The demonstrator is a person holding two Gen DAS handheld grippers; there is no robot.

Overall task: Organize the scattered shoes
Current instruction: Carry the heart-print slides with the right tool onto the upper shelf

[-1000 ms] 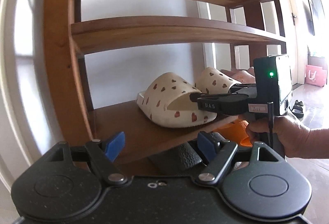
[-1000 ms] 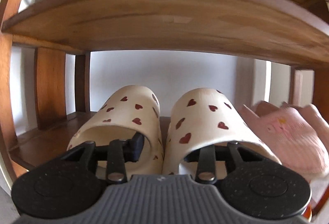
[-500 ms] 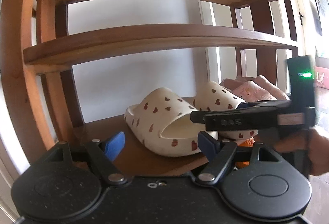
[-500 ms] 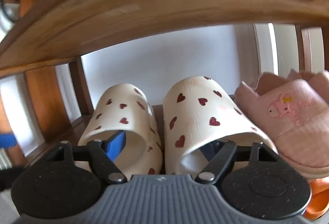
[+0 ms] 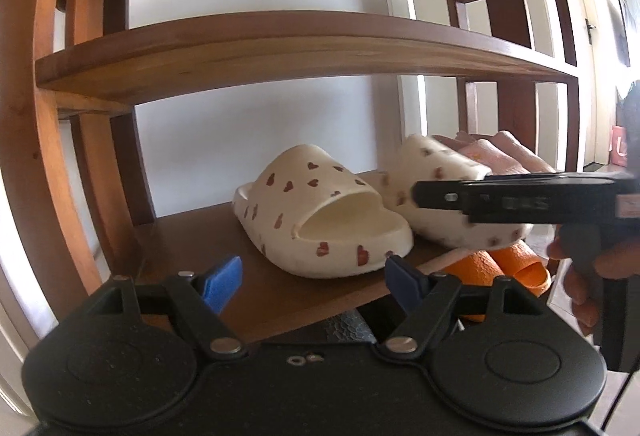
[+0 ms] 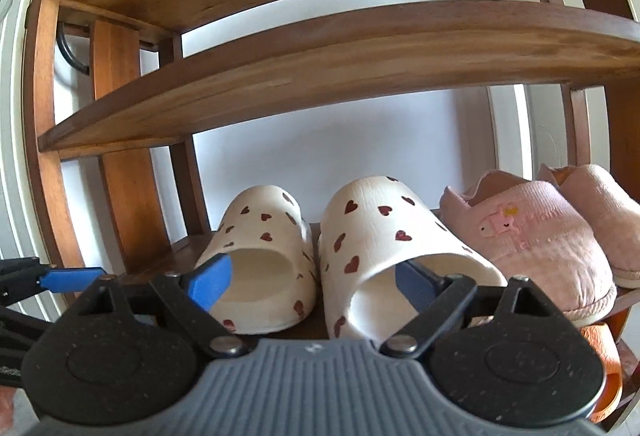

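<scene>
Two cream foam slides with red hearts [image 6: 352,260] sit side by side on the wooden shelf [image 5: 256,292], heels facing the nearer right gripper [image 6: 316,276], whose empty jaws have just narrowed; the left gripper [image 5: 312,276] gapes empty.

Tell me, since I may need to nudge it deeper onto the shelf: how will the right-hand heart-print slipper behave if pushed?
The heart-print slipper looks like thick moulded foam, so probably light and likely to slide easily on the smooth wooden shelf. Its broad flat sole makes tipping unlikely. It sits close against its mate, so a skewed push may shift both.
</scene>
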